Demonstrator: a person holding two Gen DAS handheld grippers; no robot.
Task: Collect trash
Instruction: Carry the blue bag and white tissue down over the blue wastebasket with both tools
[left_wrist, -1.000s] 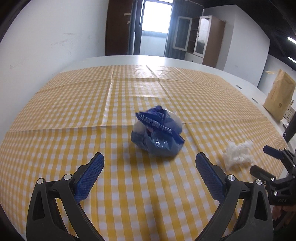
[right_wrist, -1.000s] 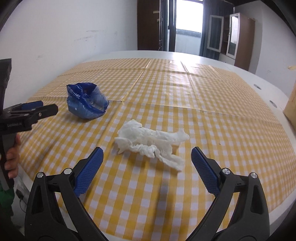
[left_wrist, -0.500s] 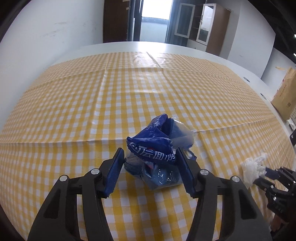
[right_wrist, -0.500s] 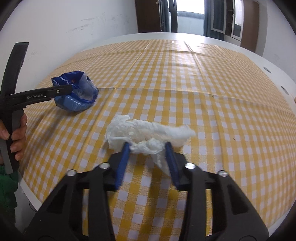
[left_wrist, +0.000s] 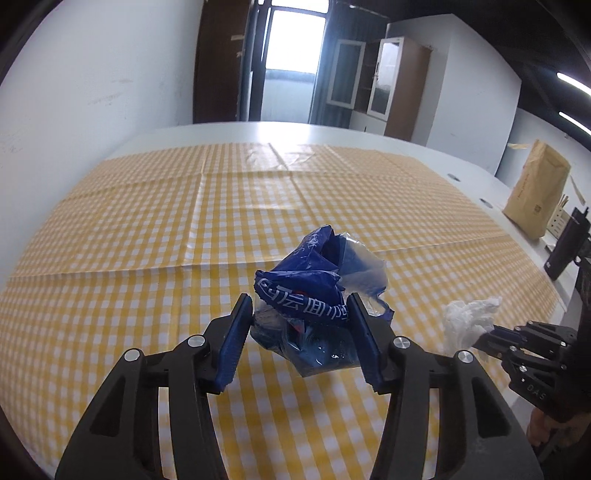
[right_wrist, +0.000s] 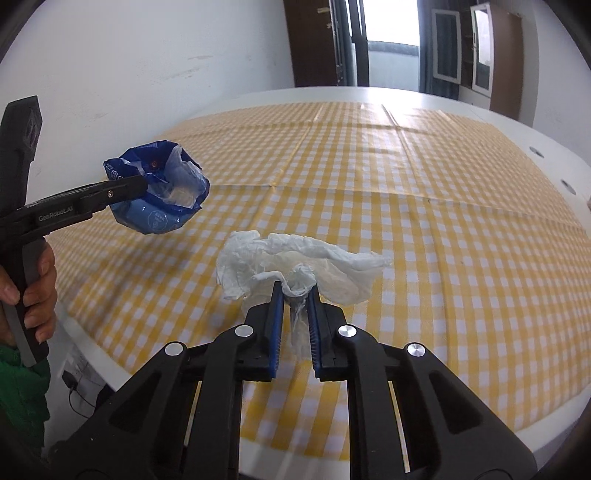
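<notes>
Room: white walls, a dark door and bright window at the far end, a wood cabinet (left_wrist: 391, 74) with glass doors far right.
Desk: a white desk (left_wrist: 369, 134) under a yellow-and-white checked cloth (left_wrist: 147, 229) with fold creases.
Left tongs: the left tongs (left_wrist: 301, 332) are closed partway on a crumpled blue plastic bag (left_wrist: 314, 295); both blue pads press its sides.
Left tongs, side view: from the right wrist camera the left tongs (right_wrist: 142, 184) are gripping that blue plastic bag (right_wrist: 159, 197) clear of the cloth, at the near left of the desk.
Left hand: the left hand (right_wrist: 31, 291) wraps the black handle at the left edge, above a green sleeve.
Right tongs: the right tongs (right_wrist: 295, 299) are nearly closed, with a twist of white tissue (right_wrist: 295, 264) pinched between the blue pads.
Tissue: the rest of it fans out left and right beyond the tips, above the near part of the cloth; I cannot tell whether any of it touches the cloth.
Right tongs, side view: from the left wrist camera the right tongs (left_wrist: 480, 334) reach in from the right edge with the white tissue (left_wrist: 467, 319) bunched at their tip, well right of the bag.
Containers: a brown paper bag (left_wrist: 535, 195) stands upright at the far right edge of the desk; its contents are not visible. A dark bottle (left_wrist: 567, 245) stands just near it.
</notes>
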